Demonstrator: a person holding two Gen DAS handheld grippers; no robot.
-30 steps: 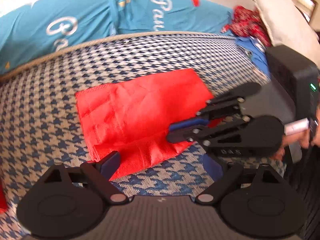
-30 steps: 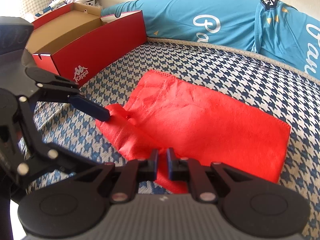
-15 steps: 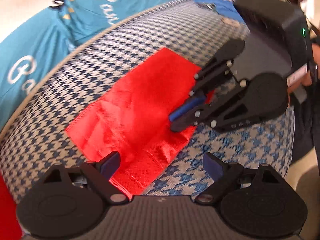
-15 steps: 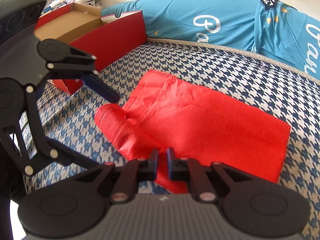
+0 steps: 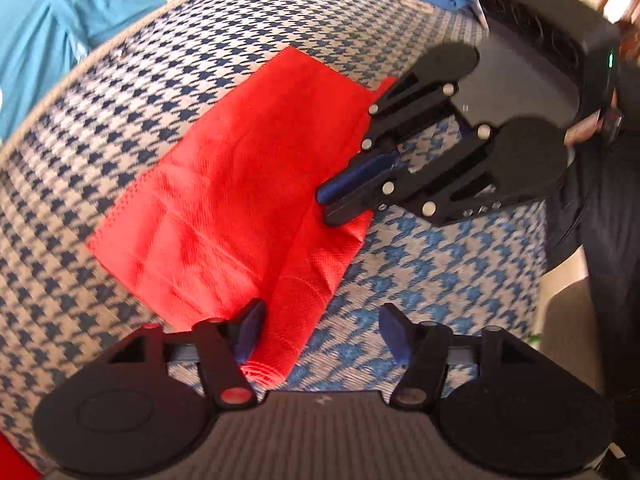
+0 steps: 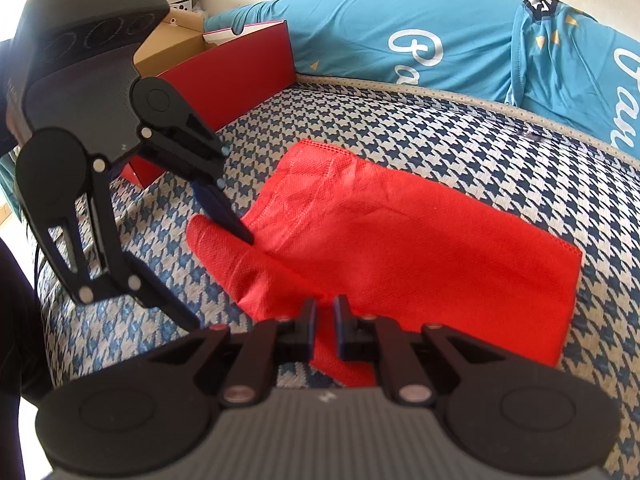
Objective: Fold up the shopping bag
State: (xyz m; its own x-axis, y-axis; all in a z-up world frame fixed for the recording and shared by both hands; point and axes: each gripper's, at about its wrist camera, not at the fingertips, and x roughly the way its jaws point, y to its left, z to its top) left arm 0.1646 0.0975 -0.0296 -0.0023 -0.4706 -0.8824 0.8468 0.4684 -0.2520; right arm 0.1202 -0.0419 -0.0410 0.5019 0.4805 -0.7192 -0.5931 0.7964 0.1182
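One red bag [image 6: 400,248] lies flat on the houndstooth bed [image 6: 500,152], near its front edge. The bag shows one long body and one narrow strip at its near-left end.

Two tongs are in view.

Left tongs [image 5: 322,332]: fingers spread wide, holding nothing. One blue pad [image 5: 248,330] sits over the strip end of the bag; the other pad is over bare bed cover. In the right wrist view, one finger tip [image 6: 240,232] of the left tongs points down at the strip where it joins the body; contact cannot be confirmed.

Right tongs [image 6: 323,320]: fingers drawn nearly together, with the near edge of the bag between them. In the left wrist view, the right tongs [image 5: 340,200] lie on the bag's edge, fingers stacked close. They appear clamped on the fabric.

Background count:
- One red box [image 6: 240,68], open, at the left edge of the bed.
- Two blue cushions [image 6: 400,48] with white lettering along the back of the bed.
- One dark sleeve [image 5: 608,200] behind the right tongs.
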